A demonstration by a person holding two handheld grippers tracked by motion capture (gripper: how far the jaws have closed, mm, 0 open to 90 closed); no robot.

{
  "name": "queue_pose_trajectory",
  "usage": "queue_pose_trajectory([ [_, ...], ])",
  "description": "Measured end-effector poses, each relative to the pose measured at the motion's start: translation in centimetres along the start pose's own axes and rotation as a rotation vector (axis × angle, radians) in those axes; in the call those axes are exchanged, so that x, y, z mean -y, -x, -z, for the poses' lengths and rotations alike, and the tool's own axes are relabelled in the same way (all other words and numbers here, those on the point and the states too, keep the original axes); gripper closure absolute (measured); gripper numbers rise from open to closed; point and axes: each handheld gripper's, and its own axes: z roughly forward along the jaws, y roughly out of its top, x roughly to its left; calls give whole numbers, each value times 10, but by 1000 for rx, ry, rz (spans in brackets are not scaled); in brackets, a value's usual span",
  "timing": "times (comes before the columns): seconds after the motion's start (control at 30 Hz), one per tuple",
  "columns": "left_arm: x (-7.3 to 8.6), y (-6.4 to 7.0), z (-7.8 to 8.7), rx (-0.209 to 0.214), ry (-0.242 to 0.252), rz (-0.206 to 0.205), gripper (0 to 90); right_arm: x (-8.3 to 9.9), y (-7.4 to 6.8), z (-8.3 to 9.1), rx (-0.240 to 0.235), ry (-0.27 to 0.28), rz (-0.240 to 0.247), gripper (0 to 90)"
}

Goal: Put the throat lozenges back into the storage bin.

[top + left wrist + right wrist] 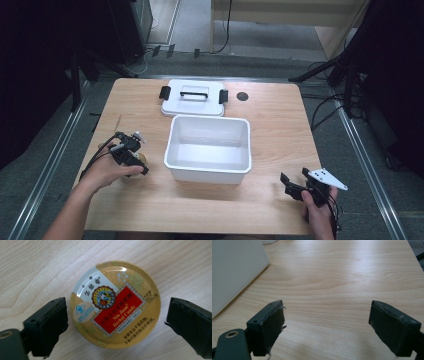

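While the left hand-held gripper [116, 322] is straddling a round candy tin [115, 304] with jaws apart, the right hand-held gripper [327, 327] is hovering spread over the surface [342, 277].

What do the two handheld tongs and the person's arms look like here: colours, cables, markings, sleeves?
Both tongs are black with blocky flat jaws. The right tongs carry a grey three-cornered plate; a black cable trails from the left tongs. Forearms are bare, with no sleeves visible.

Round gold candy tin [115, 304], red label up, flat on wood, seemingly shut.
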Motion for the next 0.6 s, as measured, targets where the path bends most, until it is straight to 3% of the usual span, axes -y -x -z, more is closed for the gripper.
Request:
queue_pose_trajectory([
  [0.1,-1,0,-3,-22,-19,0,122,0,0,0,0,0,0,136],
  [0.13,-1,-1,-3,-30,-17,8,204,0,0,0,-1,0,0,135],
  [0.3,0,-4,1,-11,-24,-1,210,0,0,0,-1,0,0,136],
  [0.6,2,-3,31,-16,6,-35,210,0,0,0,2,-1,1,135],
])
